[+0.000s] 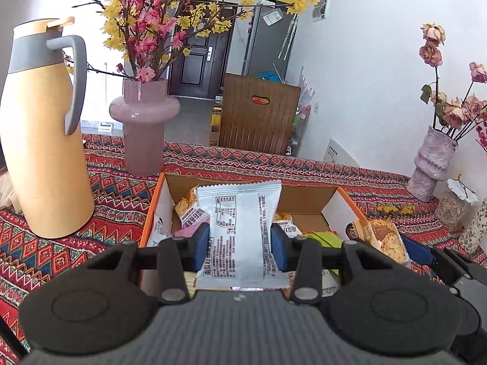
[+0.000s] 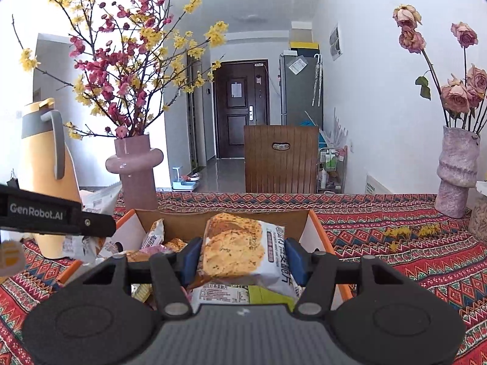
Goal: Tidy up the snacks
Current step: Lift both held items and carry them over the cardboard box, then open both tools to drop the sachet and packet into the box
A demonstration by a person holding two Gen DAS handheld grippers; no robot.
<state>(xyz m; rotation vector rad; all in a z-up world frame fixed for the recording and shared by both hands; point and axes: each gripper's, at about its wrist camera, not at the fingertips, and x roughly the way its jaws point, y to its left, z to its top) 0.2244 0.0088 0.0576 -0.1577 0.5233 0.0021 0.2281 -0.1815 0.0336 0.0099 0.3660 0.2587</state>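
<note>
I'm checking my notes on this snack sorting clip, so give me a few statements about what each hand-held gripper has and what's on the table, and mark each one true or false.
1. The left hand-held gripper is shut on a white snack packet with its printed back showing. True.
2. The right hand-held gripper is empty. False: it is shut on an oat crisp packet that shows its pictured front.
3. The cardboard box has orange outer sides and holds more packets. True.
4. The yellow thermos jug stands inside the box. False: it stands on the patterned tablecloth beside it.
5. The pink vase holds only dried roses. False: it holds pink and yellow blossom branches.
</note>
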